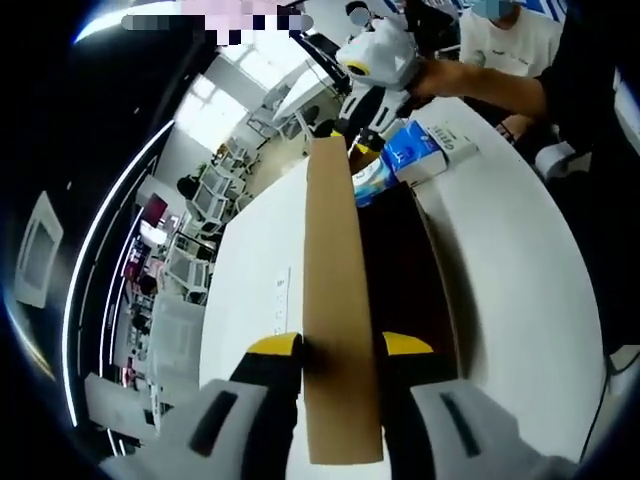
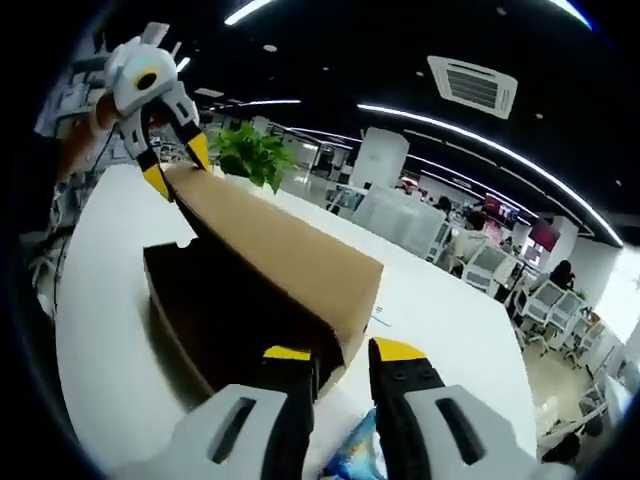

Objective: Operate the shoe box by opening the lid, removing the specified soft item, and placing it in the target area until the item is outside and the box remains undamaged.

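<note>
The white bench (image 1: pixel 520 260) is seen across both views, and on it the shoe box (image 2: pixel 230 320) lies with its dark interior exposed, so the lid-opening step is judged to be in hand and close to done. In the left gripper view the box runs away from the camera, its long axis pointing from the lower centre of the frame toward the upper centre; in the right gripper view it runs from the lower centre toward the upper left. The brown cardboard lid (image 1: pixel 335 290) is raised on edge along the box's length. Its near end is pinched between the yellow-tipped jaws of the left hand-held gripper (image 1: pixel 342 345), which are closed onto the cardboard. At the far end, in the upper centre of the left gripper view, the right hand-held gripper (image 1: pixel 365 130) is seen at the lid's other end; in its own view its jaws stand just apart at the lid's corner, and whether cardboard is actually clamped between them cannot be told. A blue and white package (image 1: pixel 415 150) lies at the far end of the box by the bench, and whether it sits inside or just beside cannot be told. The next move is judged to call for the lid being laid fully back without creasing, then one gripper being freed to reach inside for the soft item.
</note>
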Demonstrator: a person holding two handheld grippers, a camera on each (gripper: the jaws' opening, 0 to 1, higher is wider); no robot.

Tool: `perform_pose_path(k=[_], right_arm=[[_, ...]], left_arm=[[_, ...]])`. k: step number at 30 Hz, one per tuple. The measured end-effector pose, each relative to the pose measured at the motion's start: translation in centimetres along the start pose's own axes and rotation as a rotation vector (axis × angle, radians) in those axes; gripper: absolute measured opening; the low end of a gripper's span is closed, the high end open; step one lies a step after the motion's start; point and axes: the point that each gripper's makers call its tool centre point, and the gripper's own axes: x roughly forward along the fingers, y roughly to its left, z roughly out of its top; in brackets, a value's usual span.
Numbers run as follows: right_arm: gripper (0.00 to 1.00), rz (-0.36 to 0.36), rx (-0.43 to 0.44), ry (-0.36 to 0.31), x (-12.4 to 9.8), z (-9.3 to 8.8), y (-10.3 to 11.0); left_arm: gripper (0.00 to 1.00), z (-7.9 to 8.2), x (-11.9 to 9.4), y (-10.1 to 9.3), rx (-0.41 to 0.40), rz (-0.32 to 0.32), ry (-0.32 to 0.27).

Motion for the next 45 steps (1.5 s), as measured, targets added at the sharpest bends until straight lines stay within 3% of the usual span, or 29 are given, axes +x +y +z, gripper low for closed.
perform_pose_path(k=[2, 6, 7, 9, 11, 14, 18, 21, 32, 45], right_arm=[[0.25, 0.018, -0.110, 0.007, -1.2, 0.0, 0.3], [0.33, -0.007, -0.208, 0.045, -3.5, 0.4, -0.1], [0.35, -0.016, -0.244, 0.052, -3.8, 0.7, -0.3], [0.38, -0.026, -0.430, 0.034, -4.6, 2.7, 0.3], [0.41, -0.004, -0.501, 0.028, -4.8, 3.9, 1.5], [0.43, 0.042, -0.596, 0.010, -4.6, 5.8, 3.6], [0.43, 0.082, -0.706, 0.038, -3.3, 7.4, 5.0], [0.43, 0.103, -0.762, 0.083, -2.2, 7.4, 5.2], [0.42, 0.165, -0.839, 0.094, 0.7, 8.6, 6.8], [0.29, 0.232, -0.818, 0.130, 1.5, 7.0, 7.6]], left_arm=[[0.30, 0.1, -0.1, 0.0, -0.002, 0.005, -0.007], [0.30, 0.2, -0.1, -0.3, 0.009, 0.008, -0.008], [0.30, 0.1, -0.1, -0.2, 0.008, 0.012, -0.007], [0.30, 0.1, -0.1, -0.3, 0.005, 0.014, -0.015], [0.30, 0.1, -0.2, -0.4, -0.002, 0.014, -0.026], [0.30, 0.2, -0.3, -0.5, -0.002, 0.016, -0.030], [0.30, 0.2, -0.3, -0.6, 0.001, 0.019, -0.032], [0.30, 0.3, -0.3, -0.7, -0.003, 0.021, -0.035], [0.30, 0.3, -0.1, -0.9, 0.017, 0.031, -0.020], [0.30, 0.2, -0.2, -1.4, 0.032, 0.033, -0.016]])
